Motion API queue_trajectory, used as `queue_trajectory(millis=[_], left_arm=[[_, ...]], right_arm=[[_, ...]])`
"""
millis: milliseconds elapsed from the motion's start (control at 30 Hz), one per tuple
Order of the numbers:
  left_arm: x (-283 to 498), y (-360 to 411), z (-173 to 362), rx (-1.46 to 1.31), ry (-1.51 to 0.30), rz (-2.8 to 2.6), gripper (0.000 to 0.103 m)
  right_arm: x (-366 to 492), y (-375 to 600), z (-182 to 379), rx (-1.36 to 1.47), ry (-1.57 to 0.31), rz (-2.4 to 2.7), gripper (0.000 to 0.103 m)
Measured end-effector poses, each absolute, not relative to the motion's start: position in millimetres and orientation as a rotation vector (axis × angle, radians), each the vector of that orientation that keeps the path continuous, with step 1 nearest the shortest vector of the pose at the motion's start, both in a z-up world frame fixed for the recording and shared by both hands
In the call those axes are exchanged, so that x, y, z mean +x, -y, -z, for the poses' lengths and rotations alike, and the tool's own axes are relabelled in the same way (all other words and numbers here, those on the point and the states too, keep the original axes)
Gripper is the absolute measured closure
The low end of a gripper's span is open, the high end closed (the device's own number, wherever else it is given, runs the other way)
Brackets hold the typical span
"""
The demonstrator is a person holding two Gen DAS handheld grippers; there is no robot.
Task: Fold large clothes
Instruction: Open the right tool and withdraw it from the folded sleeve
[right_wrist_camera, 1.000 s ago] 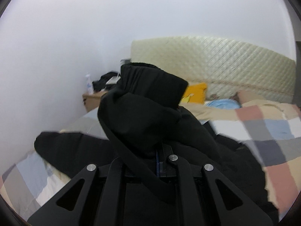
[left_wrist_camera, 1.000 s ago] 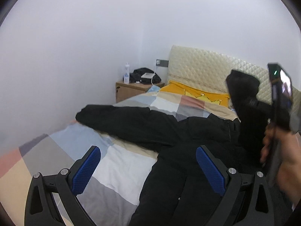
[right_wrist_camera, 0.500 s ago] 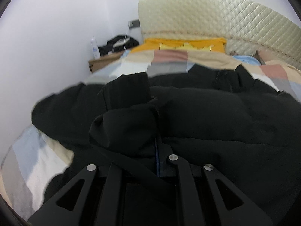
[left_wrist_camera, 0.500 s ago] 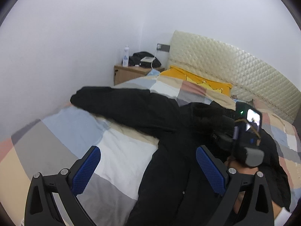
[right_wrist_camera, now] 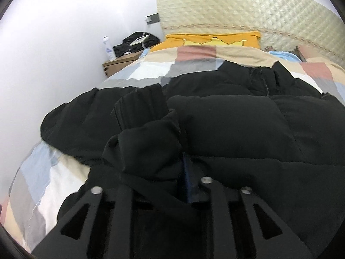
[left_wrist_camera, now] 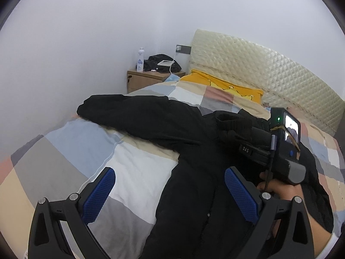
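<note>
A large black padded jacket (left_wrist_camera: 194, 168) lies spread on a bed with a checked cover (left_wrist_camera: 90, 149). One sleeve (left_wrist_camera: 133, 112) stretches out to the left. My right gripper (right_wrist_camera: 172, 161) is shut on the other sleeve's cuff end (right_wrist_camera: 142, 146) and holds it low over the jacket's chest (right_wrist_camera: 237, 125); that gripper also shows in the left wrist view (left_wrist_camera: 280, 146). My left gripper (left_wrist_camera: 170, 187) is open and empty, above the jacket's left edge and the cover.
A quilted cream headboard (left_wrist_camera: 269, 69) and a yellow pillow (left_wrist_camera: 226, 86) are at the bed's far end. A wooden nightstand (left_wrist_camera: 148, 79) with a bottle (left_wrist_camera: 140, 60) and dark items stands in the corner. A white wall (left_wrist_camera: 64, 54) runs along the bed's left side.
My right gripper has brought the held sleeve down from high in the air and across onto the jacket's body. My left gripper has stayed open and shifted little.
</note>
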State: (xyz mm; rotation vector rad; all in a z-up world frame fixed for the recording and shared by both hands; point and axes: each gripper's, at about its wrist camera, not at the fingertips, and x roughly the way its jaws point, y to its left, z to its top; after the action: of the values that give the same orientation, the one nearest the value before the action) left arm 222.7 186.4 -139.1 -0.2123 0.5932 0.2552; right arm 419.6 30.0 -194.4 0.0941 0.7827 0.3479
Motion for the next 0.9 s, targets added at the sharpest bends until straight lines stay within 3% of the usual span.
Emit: queue_trajectory(millis=[67, 167, 900], left_arm=[[222, -184, 139, -0.203, -0.595, -0.255, 0.001], [221, -180, 138, -0.195, -0.594, -0.251, 0.001], [192, -129, 123, -0.131, -0.584, -0.145, 0.0]], right_arm=[[411, -29, 186, 0.084, -0.775, -0.365, 0.046], [396, -21, 170, 0.098, -0.732, -0.369, 0.029], [304, 111, 60, 0.084, -0.546, -0.205, 0.029]])
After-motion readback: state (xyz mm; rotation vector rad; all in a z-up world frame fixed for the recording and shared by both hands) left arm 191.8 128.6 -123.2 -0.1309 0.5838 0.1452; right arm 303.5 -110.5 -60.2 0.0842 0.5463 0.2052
